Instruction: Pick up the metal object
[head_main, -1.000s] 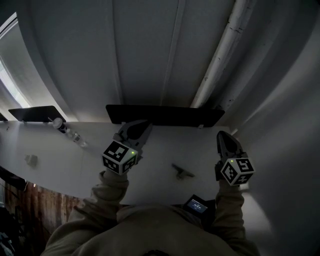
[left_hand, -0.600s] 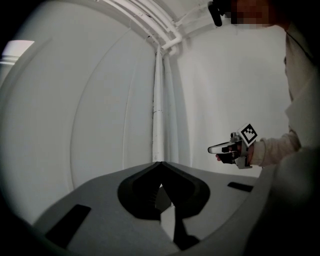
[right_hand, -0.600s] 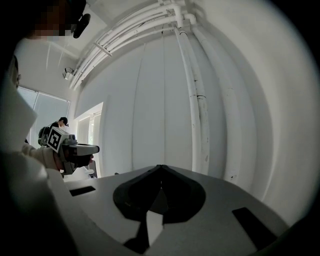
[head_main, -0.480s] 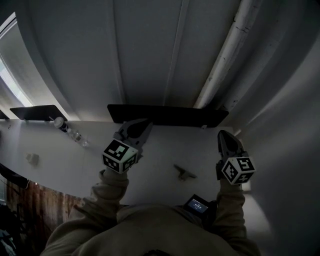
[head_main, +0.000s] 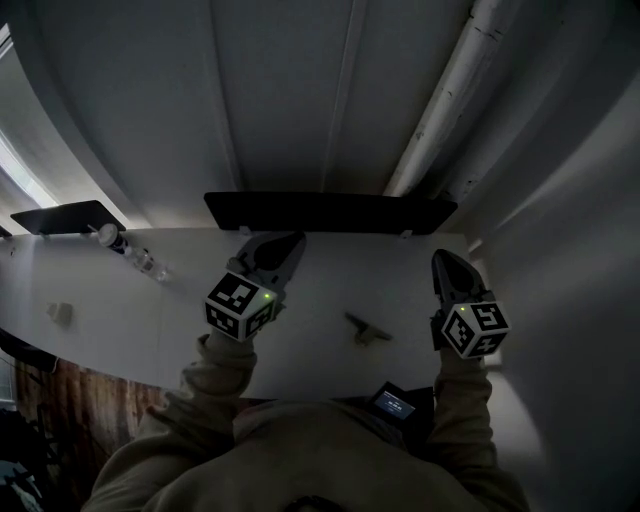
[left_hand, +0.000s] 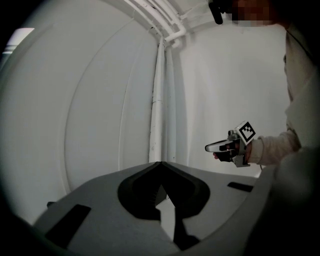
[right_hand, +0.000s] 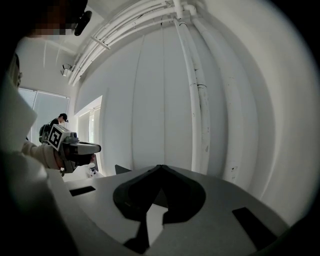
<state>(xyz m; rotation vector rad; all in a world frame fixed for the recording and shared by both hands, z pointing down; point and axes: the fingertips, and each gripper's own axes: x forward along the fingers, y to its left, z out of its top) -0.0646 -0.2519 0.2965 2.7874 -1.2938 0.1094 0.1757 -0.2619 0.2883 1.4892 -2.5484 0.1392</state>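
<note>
Shift: both claws have sunk a little toward the white counter (head_main: 140, 320); the small dull-grey metal object (head_main: 366, 330) lies as it lay, on the counter between them
Left claw (head_main: 285, 243): jaws together, nothing held; object at its 4 o'clock
Right claw (head_main: 443, 260): jaws together, nothing held; object at its 8 o'clock
Handling: likely stiff, light and smooth, so apt to slip; it lies low; best pinched across its narrow middle
Writing: none readable; only square markers on the claw cubes

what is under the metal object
Only the white table shows under the metal object. The spot directly beneath it is covered by the object itself.
</note>
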